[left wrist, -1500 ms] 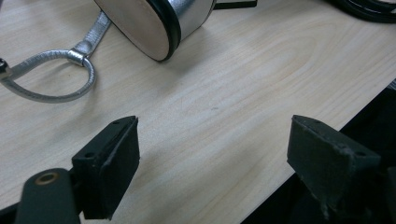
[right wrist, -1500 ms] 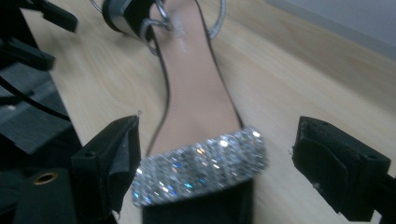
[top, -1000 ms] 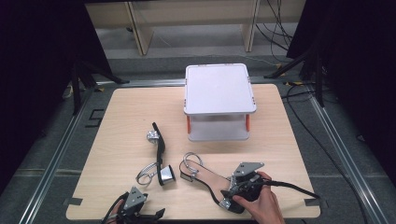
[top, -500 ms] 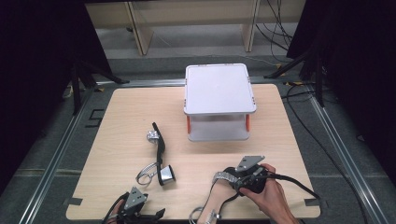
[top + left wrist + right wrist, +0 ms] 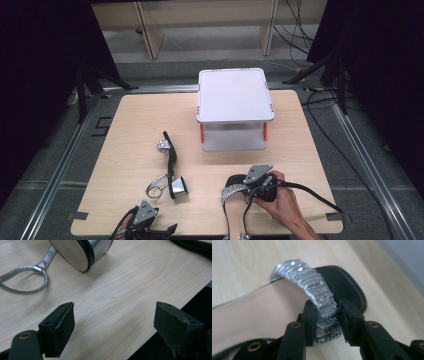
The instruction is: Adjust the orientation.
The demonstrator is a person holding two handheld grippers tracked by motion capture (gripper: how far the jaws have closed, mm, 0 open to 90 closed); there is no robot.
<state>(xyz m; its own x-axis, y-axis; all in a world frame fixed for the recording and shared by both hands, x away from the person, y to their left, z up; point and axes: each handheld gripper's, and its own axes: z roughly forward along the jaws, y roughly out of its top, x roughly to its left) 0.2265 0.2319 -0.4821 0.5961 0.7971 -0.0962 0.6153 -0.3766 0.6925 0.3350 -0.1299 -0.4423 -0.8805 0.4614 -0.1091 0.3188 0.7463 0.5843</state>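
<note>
So far the right gripper, its jaws having just been closing, pinches the glittery silver toe strap of the black-soled sandal at the table's near edge, while the matching sandal lies untouched and the left gripper waits wide open.

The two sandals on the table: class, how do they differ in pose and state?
The left sandal lies tipped on its side, sole edge showing, untouched; the right sandal lies flat, insole up. The right tongs pinch the right sandal's sparkly strap; the left sandal's strap loop lies free. Both are silver-strapped heeled sandals.
</note>
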